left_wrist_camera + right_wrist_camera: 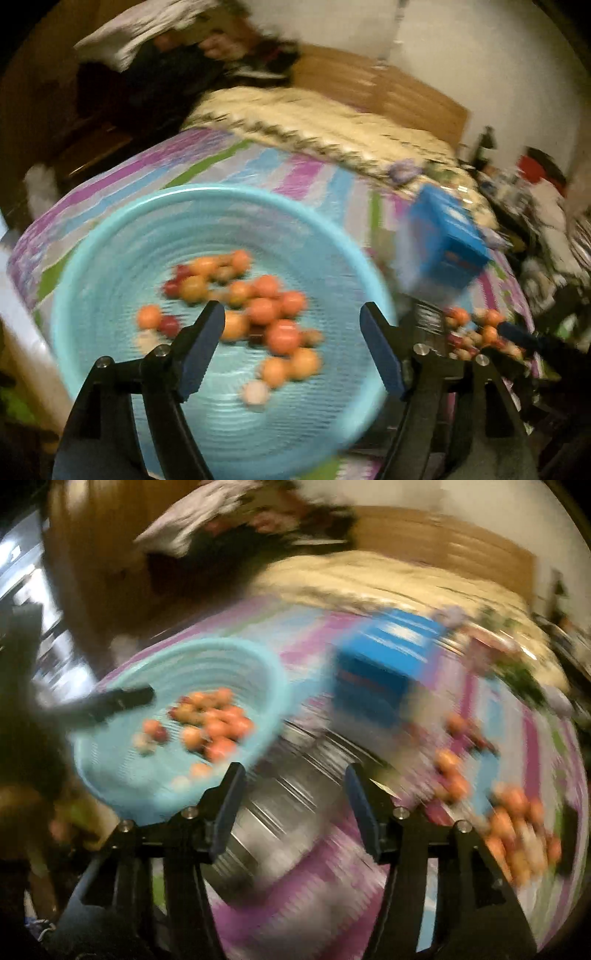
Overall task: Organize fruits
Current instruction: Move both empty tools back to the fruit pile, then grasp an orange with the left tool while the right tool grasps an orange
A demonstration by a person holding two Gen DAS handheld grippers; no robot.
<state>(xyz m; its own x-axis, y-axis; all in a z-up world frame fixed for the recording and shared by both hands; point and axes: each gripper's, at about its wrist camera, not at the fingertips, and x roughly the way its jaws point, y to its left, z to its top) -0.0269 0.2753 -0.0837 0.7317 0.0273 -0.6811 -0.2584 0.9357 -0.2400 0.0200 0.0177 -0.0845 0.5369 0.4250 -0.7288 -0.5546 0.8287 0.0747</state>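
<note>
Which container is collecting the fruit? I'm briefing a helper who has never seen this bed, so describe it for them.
Find the bed with the striped purple, blue and green cover. On it lies a wide, round, light blue basket with ribbed walls, holding small orange and red fruits. Unlike the boxy darker blue carton and the shiny metal bowl beside it, it is pale and already holds fruit.

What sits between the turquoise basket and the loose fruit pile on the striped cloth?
In the right wrist view, a shiny metal bowl lies between the turquoise basket and the loose fruit pile, with a blue box behind it. Blur hides finer detail.
</note>
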